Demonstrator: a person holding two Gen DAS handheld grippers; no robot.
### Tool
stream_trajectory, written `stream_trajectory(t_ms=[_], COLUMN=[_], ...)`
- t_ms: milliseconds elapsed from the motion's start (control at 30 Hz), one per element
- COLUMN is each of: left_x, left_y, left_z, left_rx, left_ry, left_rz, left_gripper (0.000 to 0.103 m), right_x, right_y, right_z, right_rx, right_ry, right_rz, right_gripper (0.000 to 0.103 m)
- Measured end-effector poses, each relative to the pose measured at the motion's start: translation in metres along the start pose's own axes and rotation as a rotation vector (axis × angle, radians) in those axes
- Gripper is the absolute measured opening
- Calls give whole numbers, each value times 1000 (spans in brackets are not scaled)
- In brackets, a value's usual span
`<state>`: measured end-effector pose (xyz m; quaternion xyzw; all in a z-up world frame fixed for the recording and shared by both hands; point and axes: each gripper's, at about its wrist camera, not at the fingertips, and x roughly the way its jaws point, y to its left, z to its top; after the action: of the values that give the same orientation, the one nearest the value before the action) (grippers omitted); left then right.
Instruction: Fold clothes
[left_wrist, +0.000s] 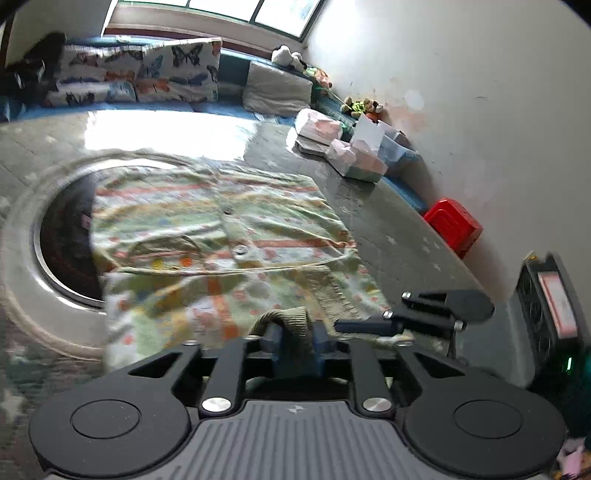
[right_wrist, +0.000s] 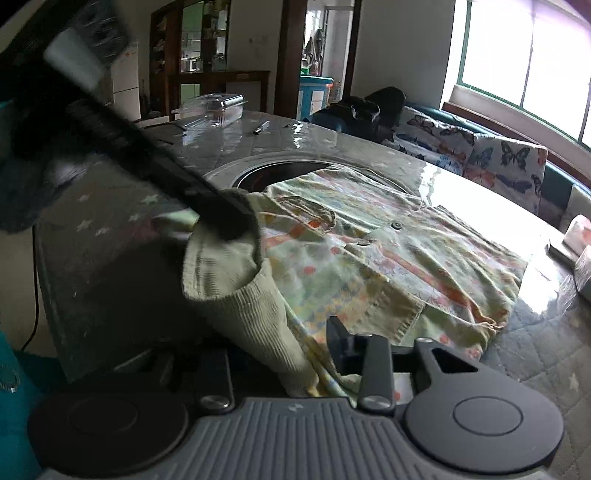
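Left gripper (left_wrist: 293, 349) jaws pinch ribbed hem (left_wrist: 295, 325) of shirt (left_wrist: 221, 229); right gripper (right_wrist: 295, 354) jaws apparently clamp it too. Mid-fold; next, carry hem toward table's far edge.

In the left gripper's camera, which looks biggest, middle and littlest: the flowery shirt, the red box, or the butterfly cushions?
Largest to smallest, as they look in the left wrist view:
1. flowery shirt, spread wide across the table.
2. butterfly cushions, though they sit far back, so really they may be bigger than they look.
3. red box, plainly the smallest.
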<state>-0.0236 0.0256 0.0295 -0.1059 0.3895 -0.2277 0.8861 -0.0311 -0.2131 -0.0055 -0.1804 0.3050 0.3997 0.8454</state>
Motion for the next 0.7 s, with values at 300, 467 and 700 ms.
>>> stream_trajectory(t_ms=[300, 467, 700], left_x=[-22, -9, -6], left_y=[3, 0, 2], left_z=[-37, -48, -56], left_rx=[212, 349, 455], left_ry=[-59, -71, -118], left_rz=[172, 251, 274], left_gripper=[67, 67, 18], right_x=[-1, -6, -13], right_y=[-8, -9, -4], right_z=[10, 14, 15], right_rx=[54, 63, 58], right_ry=[-4, -20, -28], right_rz=[21, 11, 9], right_gripper=[20, 17, 10])
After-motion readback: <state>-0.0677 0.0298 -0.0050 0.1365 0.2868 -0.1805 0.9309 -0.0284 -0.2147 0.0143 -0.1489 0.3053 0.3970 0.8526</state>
